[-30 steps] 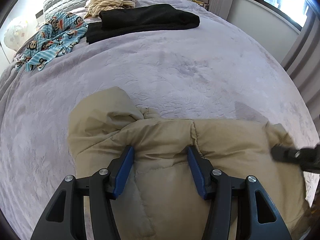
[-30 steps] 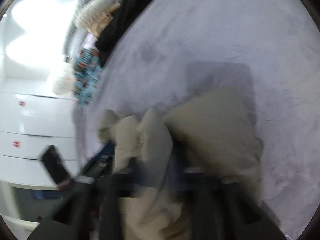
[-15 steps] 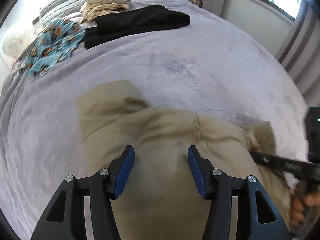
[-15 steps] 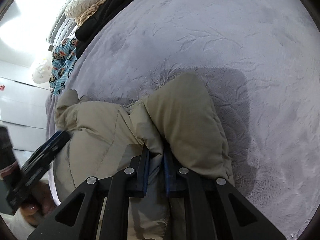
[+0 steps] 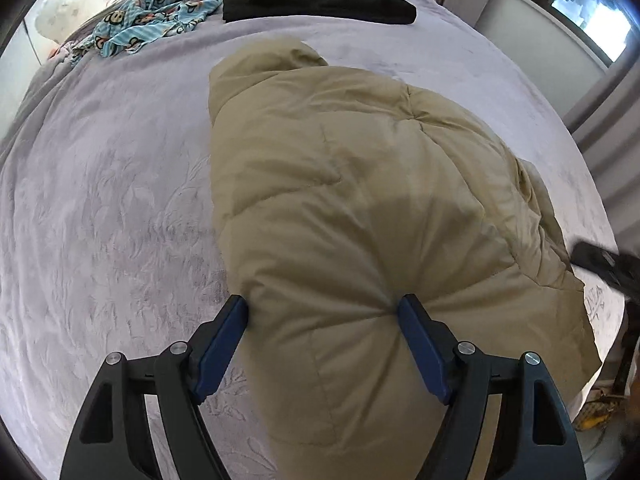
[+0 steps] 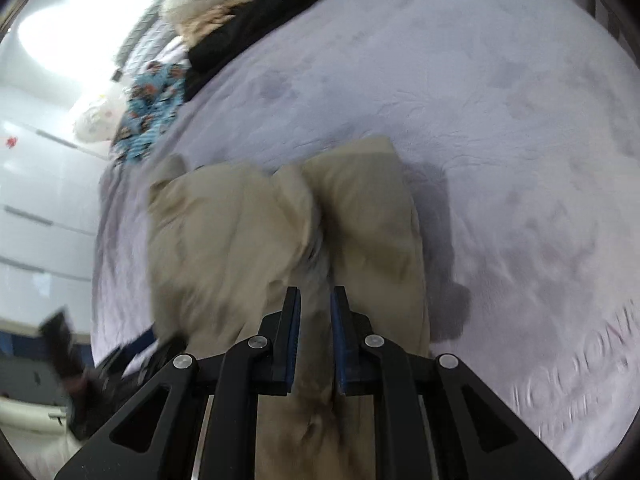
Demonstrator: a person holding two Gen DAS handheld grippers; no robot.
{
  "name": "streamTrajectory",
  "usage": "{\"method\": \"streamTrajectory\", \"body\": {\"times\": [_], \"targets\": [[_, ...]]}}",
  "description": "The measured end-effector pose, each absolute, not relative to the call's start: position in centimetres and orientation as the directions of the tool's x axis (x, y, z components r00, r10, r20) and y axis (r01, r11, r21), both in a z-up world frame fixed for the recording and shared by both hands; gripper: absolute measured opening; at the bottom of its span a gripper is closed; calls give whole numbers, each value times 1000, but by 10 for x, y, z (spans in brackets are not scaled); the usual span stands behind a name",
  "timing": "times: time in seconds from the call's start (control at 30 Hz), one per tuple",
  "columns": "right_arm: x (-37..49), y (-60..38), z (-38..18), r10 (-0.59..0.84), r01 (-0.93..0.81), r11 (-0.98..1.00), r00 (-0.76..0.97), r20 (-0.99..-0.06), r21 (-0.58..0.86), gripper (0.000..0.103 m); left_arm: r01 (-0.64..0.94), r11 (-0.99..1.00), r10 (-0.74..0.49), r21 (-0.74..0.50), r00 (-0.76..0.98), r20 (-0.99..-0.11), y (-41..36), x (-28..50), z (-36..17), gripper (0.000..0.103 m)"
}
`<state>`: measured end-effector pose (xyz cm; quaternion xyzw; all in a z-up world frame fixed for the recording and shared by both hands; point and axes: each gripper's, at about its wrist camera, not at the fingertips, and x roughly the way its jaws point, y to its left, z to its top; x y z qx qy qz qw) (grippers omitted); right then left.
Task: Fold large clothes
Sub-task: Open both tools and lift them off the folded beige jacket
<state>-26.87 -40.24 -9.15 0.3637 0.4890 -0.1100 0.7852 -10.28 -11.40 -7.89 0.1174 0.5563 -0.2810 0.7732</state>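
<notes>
left hand-held gripper (image 5: pixel 322 344): jaws opening around puffy beige jacket (image 5: pixel 360 184), may spring unfolded | right hand-held gripper (image 6: pixel 314 336): nearly clenched on jacket fold, may slip off, dragging across bed (image 5: pixel 100 200)

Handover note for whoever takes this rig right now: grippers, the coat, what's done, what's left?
Left gripper: jaws opening, the near bulge of the tan coat sits between them, pads barely touching it.
Right gripper: jaws nearly shut, pinching a fold of the coat.
The coat lies bunched and partly folded on the bed; black clothes and a blue print garment lie at the far end.
Done: first rough fold.
Left: probably smooth the coat, finish folding, then the blue garment.
</notes>
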Motion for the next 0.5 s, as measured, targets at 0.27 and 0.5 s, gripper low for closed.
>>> {"method": "streamTrajectory", "body": {"times": [0.27,0.5], "targets": [[-309,-359,-117,182,580,728,352,-918,366,17,580,804,-291,-128,197,-936,-103,-114,-68,79],[-308,-355,-115,144,637,689,349,-926,347,17,576,805,-275,-143,148,-950,-79,-115,-58,79]]}}
